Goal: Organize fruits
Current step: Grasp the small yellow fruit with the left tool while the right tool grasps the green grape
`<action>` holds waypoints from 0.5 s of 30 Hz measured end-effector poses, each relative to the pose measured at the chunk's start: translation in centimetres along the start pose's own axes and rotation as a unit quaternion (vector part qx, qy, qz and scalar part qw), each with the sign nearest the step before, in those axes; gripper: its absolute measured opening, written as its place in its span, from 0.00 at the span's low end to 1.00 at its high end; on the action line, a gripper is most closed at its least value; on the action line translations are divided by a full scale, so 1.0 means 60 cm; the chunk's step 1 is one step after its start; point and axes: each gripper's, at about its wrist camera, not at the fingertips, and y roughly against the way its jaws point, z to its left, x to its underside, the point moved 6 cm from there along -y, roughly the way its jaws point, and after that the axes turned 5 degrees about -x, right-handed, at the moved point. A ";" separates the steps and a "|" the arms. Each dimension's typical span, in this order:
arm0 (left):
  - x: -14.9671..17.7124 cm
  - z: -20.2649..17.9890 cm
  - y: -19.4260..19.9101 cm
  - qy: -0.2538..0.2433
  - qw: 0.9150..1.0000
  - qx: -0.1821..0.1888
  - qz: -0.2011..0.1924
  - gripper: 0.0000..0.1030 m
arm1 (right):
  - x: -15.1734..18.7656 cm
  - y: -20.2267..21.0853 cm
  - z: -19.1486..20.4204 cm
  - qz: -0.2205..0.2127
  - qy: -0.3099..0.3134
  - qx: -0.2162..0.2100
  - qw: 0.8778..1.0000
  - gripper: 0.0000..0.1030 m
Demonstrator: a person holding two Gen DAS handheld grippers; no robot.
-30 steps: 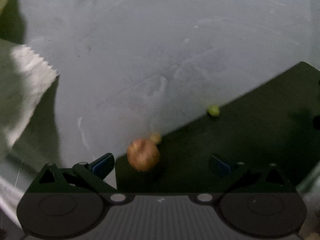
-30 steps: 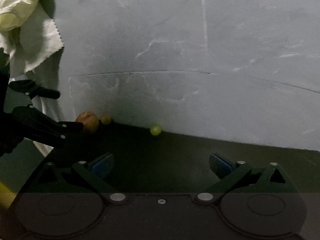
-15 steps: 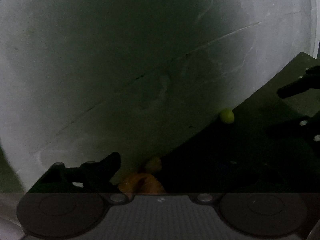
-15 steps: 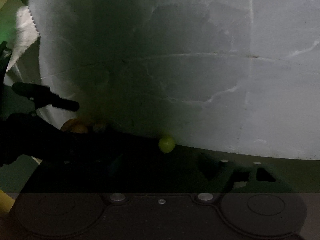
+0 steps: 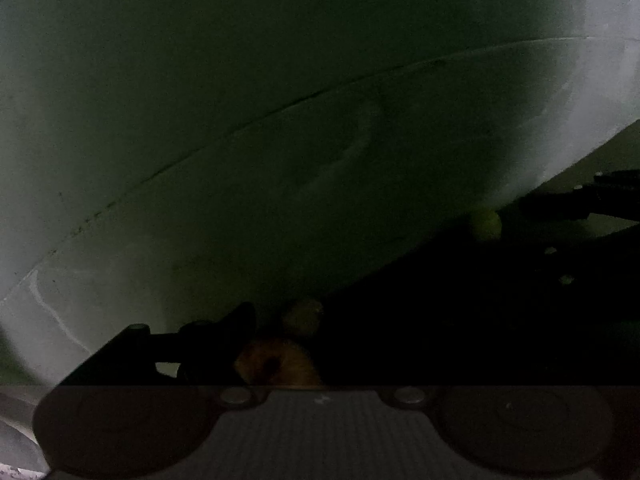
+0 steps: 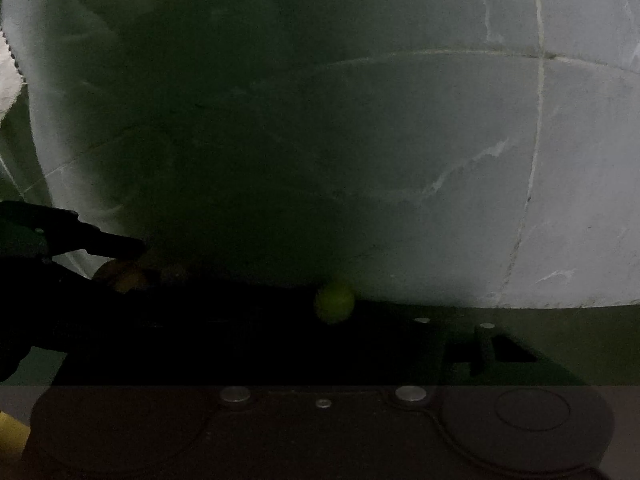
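Note:
The scene is dark. In the left wrist view a brown-orange fruit [image 5: 276,364] lies on the dark mat [image 5: 440,320] between my left gripper's [image 5: 320,360] fingers, close to the base; its left finger [image 5: 224,332] stands beside the fruit, the right one is lost in shadow. A smaller tan fruit [image 5: 303,316] sits just beyond. A small green fruit [image 5: 485,224] lies by the wall. In the right wrist view the green fruit [image 6: 334,301] lies ahead of my right gripper [image 6: 332,344], whose fingers are spread wide. The left gripper [image 6: 80,240] and brown fruit [image 6: 128,276] show at the left.
A grey tiled wall [image 6: 400,120] rises right behind the mat [image 6: 580,328]. A white cloth [image 6: 8,68] hangs at the far left edge. A yellow object [image 6: 10,432] shows at the bottom left corner.
Both grippers have moved forward toward the wall and into shadow. The brown fruit now lies deeper between the left fingers. The green fruit looms larger ahead of the right gripper.

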 end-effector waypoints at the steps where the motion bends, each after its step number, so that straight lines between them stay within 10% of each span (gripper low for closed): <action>1: -0.001 0.000 -0.002 0.002 1.000 0.000 0.001 0.77 | 0.001 0.000 -0.001 0.000 -0.001 0.000 1.000 0.56; 15: -0.014 -0.016 -0.032 0.000 1.000 0.003 0.023 0.57 | 0.000 0.004 -0.018 -0.009 -0.025 0.002 1.000 0.38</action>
